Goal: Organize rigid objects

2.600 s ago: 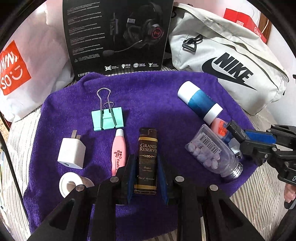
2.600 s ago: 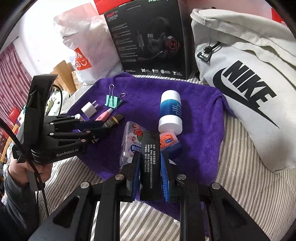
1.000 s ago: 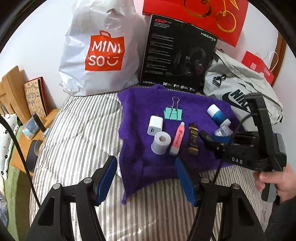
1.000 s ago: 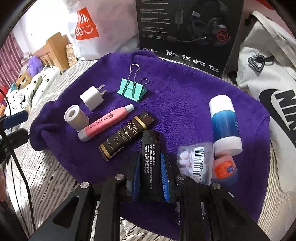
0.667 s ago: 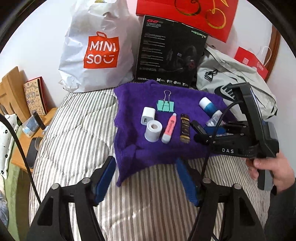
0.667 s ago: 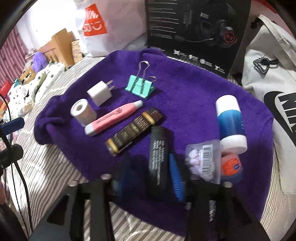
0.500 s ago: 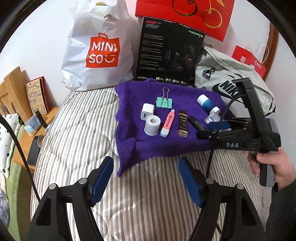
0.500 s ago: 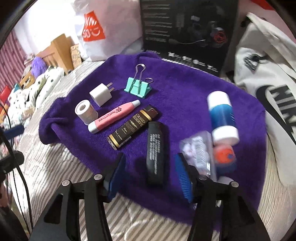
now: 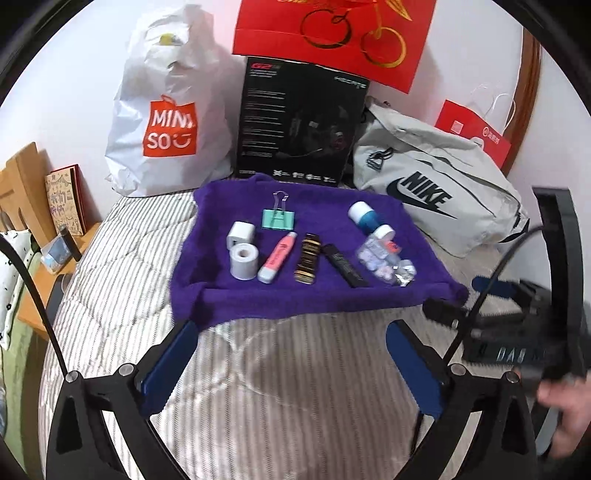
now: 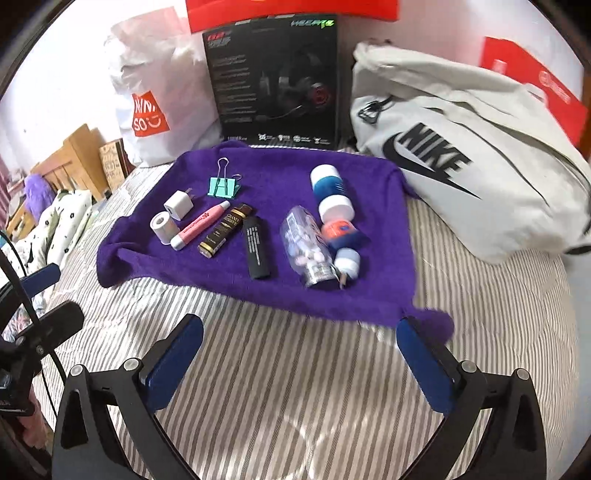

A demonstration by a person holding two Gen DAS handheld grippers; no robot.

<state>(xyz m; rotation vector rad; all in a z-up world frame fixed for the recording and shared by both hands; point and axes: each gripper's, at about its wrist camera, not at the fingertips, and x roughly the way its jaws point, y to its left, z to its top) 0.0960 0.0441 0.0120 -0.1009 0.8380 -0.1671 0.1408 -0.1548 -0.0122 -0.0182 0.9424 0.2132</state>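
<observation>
A purple towel holds a row: white charger, tape roll, pink tube, brown-gold bar, black stick, pill bottle, and a blue-white bottle beside an orange-lidded jar. A teal binder clip lies behind them. My right gripper is open and holds nothing over the striped cover, short of the towel's near edge. My left gripper is open too, equally far back.
A white Miniso bag, a black headset box and a grey Nike bag stand behind the towel. Red paper bags lean on the wall. A wooden bedside shelf is at the left. Striped bedcover lies in front.
My right gripper opened and left the black stick on the towel beside the brown-gold bar. Both grippers have drawn back toward the near side of the bed, off the towel.
</observation>
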